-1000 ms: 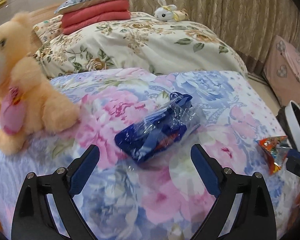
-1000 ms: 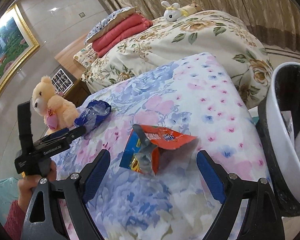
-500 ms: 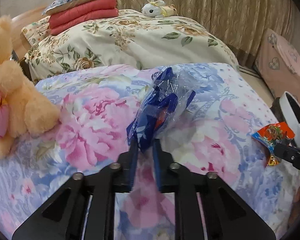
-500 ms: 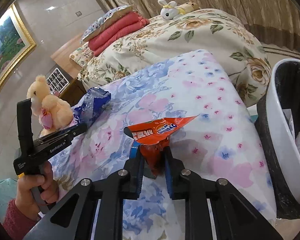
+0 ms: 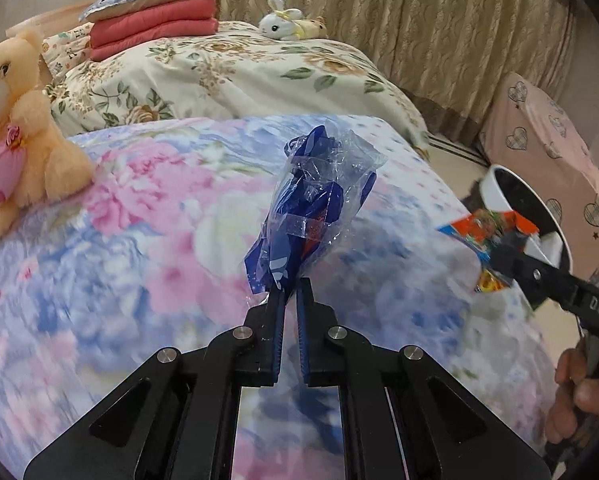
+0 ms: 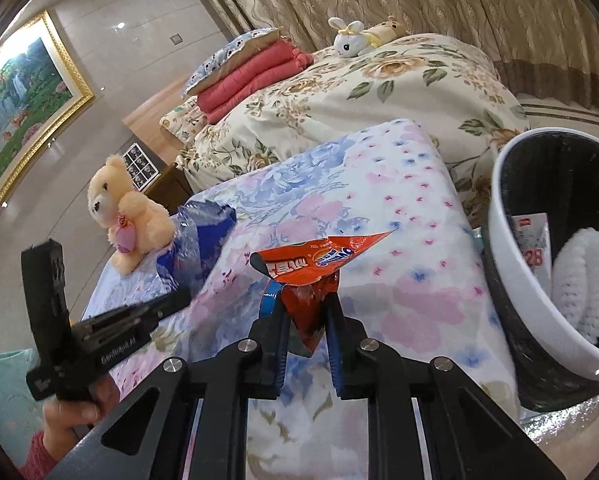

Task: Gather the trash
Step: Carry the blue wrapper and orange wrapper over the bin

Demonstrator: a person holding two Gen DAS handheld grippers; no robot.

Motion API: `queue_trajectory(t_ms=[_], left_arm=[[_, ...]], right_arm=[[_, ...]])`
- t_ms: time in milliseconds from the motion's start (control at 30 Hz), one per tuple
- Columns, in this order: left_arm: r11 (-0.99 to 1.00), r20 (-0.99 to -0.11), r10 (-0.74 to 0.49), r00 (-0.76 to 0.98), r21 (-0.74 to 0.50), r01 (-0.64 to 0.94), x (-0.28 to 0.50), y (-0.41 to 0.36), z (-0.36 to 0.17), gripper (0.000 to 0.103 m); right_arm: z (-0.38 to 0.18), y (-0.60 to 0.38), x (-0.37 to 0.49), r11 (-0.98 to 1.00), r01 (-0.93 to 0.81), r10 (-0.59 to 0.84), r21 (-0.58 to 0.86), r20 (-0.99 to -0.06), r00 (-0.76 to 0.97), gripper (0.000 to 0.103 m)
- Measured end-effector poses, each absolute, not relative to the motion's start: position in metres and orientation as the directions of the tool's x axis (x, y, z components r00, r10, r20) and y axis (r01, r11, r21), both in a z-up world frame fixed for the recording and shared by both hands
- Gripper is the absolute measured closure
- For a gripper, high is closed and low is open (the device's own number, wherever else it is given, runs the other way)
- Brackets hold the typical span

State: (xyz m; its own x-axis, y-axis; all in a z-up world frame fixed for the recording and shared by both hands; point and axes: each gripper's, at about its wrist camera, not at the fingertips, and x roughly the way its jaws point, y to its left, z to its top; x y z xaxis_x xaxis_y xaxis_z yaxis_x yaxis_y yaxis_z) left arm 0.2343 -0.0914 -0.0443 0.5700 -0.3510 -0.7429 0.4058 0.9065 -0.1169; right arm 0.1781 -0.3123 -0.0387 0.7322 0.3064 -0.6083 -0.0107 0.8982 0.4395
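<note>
Now your left gripper (image 5: pixel 291 286) is pinched onto the blue plastic wrapper (image 5: pixel 315 208), held up above the floral bedspread (image 5: pixel 159 216). Your right gripper (image 6: pixel 305 312) clamps the orange snack packet (image 6: pixel 315 268) just left of the trash bin (image 6: pixel 511 280) — its white rim tilts toward you, with white knitted stuff and paper inside. A peach teddy bear (image 5: pixel 15 128) sits on the bedspread's left side, well apart from both wrappers.

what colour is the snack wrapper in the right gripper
Mostly orange-red, with a blue edge; the snack wrapper shows best in the right wrist view.
</note>
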Motion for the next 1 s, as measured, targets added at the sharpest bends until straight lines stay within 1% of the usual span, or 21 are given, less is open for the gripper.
queue_trajectory(t_ms=[433, 1000], left_arm=[[0.882, -0.744, -0.390, 0.543, -0.134, 0.451, 0.178, -0.137, -0.034, 0.098], [0.841, -0.735, -0.412, 0.538, -0.080, 0.535, 0.150, -0.191, -0.020, 0.098]], right_arm=[[-0.025, -0.344, 0.129, 0.898, 0.005, 0.279, 0.441, -0.576, 0.769, 0.086], [-0.017, -0.396, 0.089, 0.891, 0.088, 0.198, 0.446, -0.554, 0.809, 0.086]])
